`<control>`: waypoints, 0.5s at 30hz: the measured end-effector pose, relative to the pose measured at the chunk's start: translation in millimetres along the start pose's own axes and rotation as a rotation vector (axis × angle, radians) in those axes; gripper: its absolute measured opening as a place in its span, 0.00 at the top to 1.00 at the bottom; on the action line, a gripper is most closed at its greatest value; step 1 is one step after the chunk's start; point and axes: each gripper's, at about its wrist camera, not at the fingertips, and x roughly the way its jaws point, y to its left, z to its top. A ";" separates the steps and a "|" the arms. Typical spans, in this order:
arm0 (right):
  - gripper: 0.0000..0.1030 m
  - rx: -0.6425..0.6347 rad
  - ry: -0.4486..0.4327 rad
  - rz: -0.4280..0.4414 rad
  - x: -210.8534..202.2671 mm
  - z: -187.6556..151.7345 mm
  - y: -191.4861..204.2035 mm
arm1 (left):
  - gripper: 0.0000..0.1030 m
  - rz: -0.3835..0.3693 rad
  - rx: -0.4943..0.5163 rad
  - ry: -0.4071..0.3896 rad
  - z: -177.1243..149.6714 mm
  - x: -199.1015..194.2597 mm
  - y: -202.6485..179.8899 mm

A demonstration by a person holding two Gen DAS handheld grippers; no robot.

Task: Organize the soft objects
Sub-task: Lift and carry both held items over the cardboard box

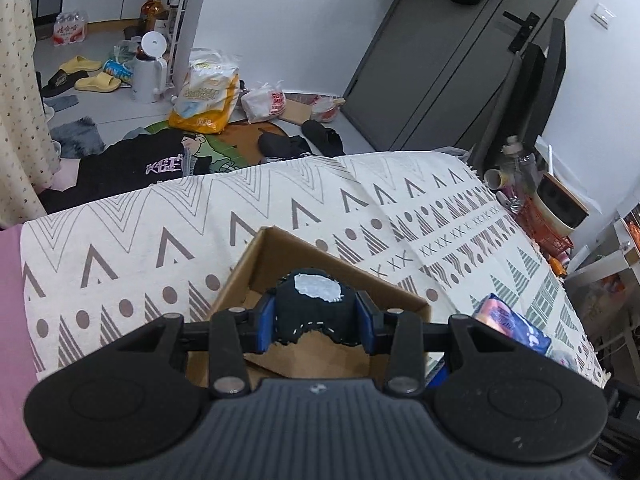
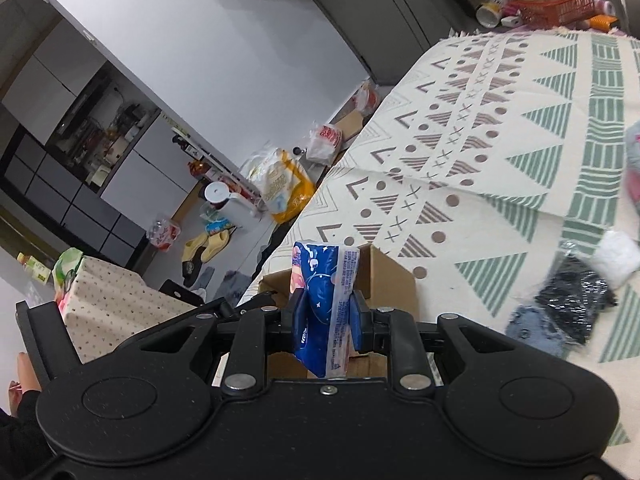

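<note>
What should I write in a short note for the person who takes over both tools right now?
Left tool: shut on a dark sock with a white patch, held over the open cardboard box.
Right tool: shut on a blue tissue pack, held just above the same box.
Done: both items picked up; neither is released yet.
Left: drop both into the box, then collect the dark bagged item, the white soft item and the blue-grey cloth lying on the patterned blanket.
</note>
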 end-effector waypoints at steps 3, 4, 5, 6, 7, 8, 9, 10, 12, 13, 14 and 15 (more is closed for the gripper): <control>0.78 0.006 0.010 0.001 9.6 -0.8 2.1 | 0.60 0.007 -0.024 0.002 2.0 5.8 6.0; 0.78 0.006 0.013 0.002 12.4 -1.1 2.2 | 0.60 0.001 -0.035 0.003 2.3 7.5 7.5; 0.78 0.008 0.017 0.002 15.6 -1.4 2.3 | 0.59 0.000 -0.044 0.002 2.7 8.6 8.8; 0.78 0.010 0.021 0.002 18.6 -1.3 2.6 | 0.59 0.008 -0.055 -0.005 3.2 9.4 9.8; 0.78 0.013 0.025 0.002 21.3 -1.8 3.2 | 0.56 0.020 -0.064 -0.014 3.5 9.6 10.9; 0.78 0.014 0.029 0.002 23.6 -1.6 3.4 | 0.51 0.038 -0.075 -0.019 4.2 10.1 11.9; 0.78 0.015 0.032 0.003 26.0 -1.6 4.0 | 0.49 0.053 -0.082 -0.021 4.7 10.5 12.6; 0.78 0.014 0.036 0.004 28.2 -2.0 4.7 | 0.43 0.061 -0.086 -0.023 5.3 10.8 13.4; 0.78 0.016 0.044 0.011 32.7 -2.6 6.0 | 0.39 0.064 -0.093 -0.032 5.5 9.3 14.5; 0.78 0.017 0.049 0.015 34.9 -3.0 6.7 | 0.38 0.056 -0.090 -0.037 5.6 8.2 14.1; 0.78 0.018 0.052 0.015 37.1 -2.8 7.2 | 0.38 0.052 -0.086 -0.040 5.9 7.5 13.7; 0.78 0.019 0.055 0.015 39.4 -2.5 7.2 | 0.38 0.054 -0.084 -0.043 5.9 6.4 13.0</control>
